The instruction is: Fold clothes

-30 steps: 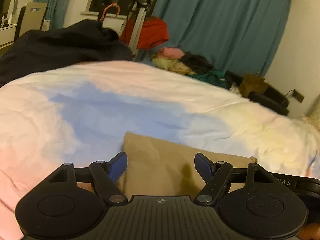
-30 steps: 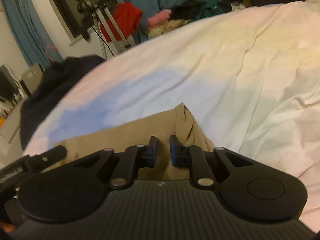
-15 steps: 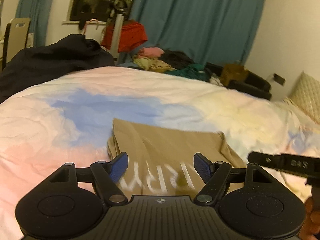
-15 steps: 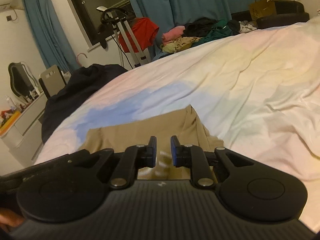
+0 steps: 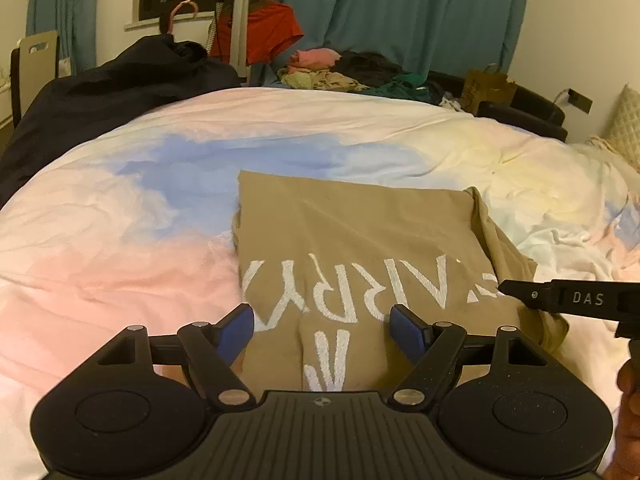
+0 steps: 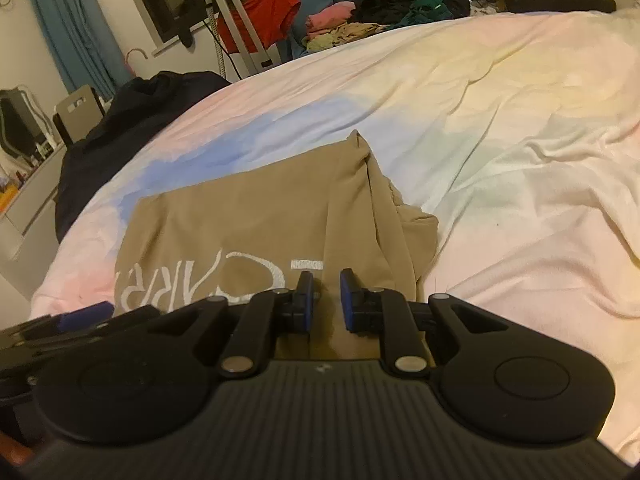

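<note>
The bed [image 5: 100, 272], spread with a pastel pink, blue and yellow duvet, filled the lower and middle part of both views, and on it lay the task's thing, a tan shirt [image 5: 360, 240] folded to a rough rectangle with white lettering facing up.

Nearest, at the bottom centre of the left wrist view, the left tongs [image 5: 322, 326] hung released, jaws spread wide, straddling the near edge of the shirt without gripping it. The shirt ran straight ahead of them, its long axis lying left to right across the frame. In the right wrist view the right tongs [image 6: 326, 300] sat at lower centre, jaws nearly together with a narrow gap; whether they pinched any cloth I could not tell. They pointed at the shirt's right side, where loose folds bunched into a ridge [image 6: 372, 184]. Both tongs looked about equally near; the right one seemed better placed for that untidy edge, which the next fold likely hinged on.

Farther off, a dark garment [image 5: 112, 92] was heaped at the upper left, a red garment [image 5: 268, 32] hung on a stand, a clothes pile [image 5: 352, 72] sat past the bed, and teal curtains [image 5: 400, 12] closed the back.
</note>
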Demonstrator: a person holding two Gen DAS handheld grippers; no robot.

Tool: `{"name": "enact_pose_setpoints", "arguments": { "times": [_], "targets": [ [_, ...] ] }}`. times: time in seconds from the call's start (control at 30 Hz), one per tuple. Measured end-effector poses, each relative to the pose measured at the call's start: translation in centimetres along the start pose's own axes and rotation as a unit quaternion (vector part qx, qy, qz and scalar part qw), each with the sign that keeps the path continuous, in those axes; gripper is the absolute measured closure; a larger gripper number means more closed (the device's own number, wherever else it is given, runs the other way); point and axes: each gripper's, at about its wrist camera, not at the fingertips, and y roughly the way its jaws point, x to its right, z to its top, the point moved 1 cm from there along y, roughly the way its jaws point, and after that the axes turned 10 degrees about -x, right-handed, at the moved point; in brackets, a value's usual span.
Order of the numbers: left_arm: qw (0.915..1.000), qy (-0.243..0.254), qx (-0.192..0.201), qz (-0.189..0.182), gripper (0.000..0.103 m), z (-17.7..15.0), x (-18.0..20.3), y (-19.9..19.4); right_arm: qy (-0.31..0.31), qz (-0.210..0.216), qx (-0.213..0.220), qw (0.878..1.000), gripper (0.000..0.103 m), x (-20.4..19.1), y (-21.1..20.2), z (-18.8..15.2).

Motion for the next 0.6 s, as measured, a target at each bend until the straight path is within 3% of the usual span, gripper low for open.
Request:
{"name": "enact_pose_setpoints", "arguments": {
  "times": [0.17,0.27,0.4,0.5,0.6],
  "targets": [
    [0.9960,-0.042,-0.010,-0.078,0.024,-1.0,-1.5,-3.0,0.073,0.042,0.005,0.996,0.084,1.6,-0.3,0.5],
    [0.9888,-0.066,-0.032,-0.130,0.023,-2.3,-2.7,-3.9,0.111,0.058,0.027,0.992,0.084,2.4,-1.4,0.9],
    [0.9648,-0.146,-0.076,-0.205,0.022,-3.3,-4.6,-2.9,0.147,0.081,0.063,0.984,0.084,3.1,-3.2,1.3],
    [0.9475,-0.197,-0.097,-0.233,0.021,-3.2,-5.4,-1.1,0.166,0.095,0.081,0.978,0.084,3.4,-4.2,1.6],
    [0.9355,-0.240,-0.103,-0.239,0.021,-2.5,-5.9,1.1,0.175,0.106,0.087,0.975,0.084,3.6,-4.7,1.7]
  ]
}}
